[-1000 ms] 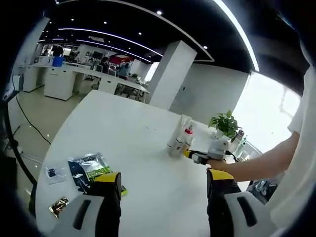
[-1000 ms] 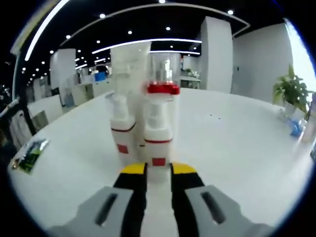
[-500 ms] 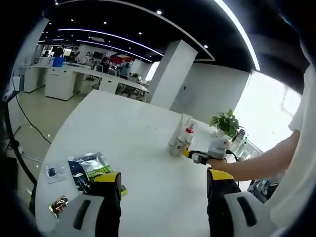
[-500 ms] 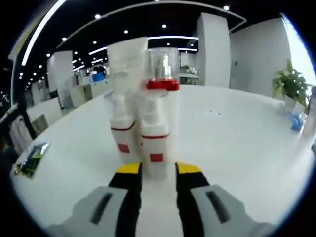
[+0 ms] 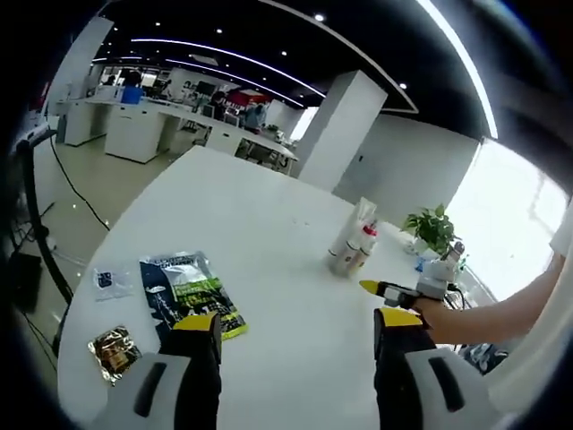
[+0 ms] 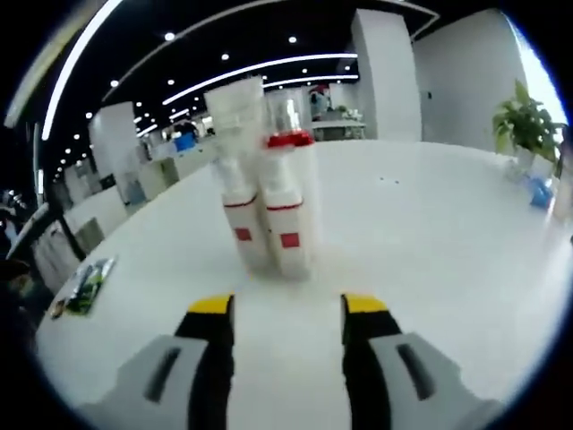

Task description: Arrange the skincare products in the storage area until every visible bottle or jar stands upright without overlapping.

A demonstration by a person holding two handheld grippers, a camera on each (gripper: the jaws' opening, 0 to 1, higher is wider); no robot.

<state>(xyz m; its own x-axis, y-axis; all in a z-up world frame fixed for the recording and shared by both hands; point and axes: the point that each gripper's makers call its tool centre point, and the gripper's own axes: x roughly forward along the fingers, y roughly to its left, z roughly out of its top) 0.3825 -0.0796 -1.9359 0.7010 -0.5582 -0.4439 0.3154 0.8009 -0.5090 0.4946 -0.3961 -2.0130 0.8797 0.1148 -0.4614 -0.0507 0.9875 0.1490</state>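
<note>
Right gripper view: jaws spread wide over bare white table (image 6: 430, 269), bottles just ahead.

Nearest, right gripper (image 6: 289, 305) with yellow-tipped jaws apart, holding nothing, tabletop between them. Just beyond, a tight cluster of bottles (image 6: 269, 215) standing upright: two white pump bottles with red labels side by side in front, touching or nearly so, a red-collared one and a tall pale tube (image 6: 235, 112) close behind. Far left, a foil packet (image 6: 82, 287) near the table edge; far right, a potted plant (image 6: 528, 130). Left gripper view, near to far: left gripper (image 5: 295, 322) open and empty; dark and green packets (image 5: 190, 291) beside its left jaw, a gold sachet (image 5: 112, 351) and small clear bag (image 5: 106, 281) nearby; same bottle cluster (image 5: 353, 244) mid-table, apparently upright though small; right gripper (image 5: 387, 288) short of it.
</note>
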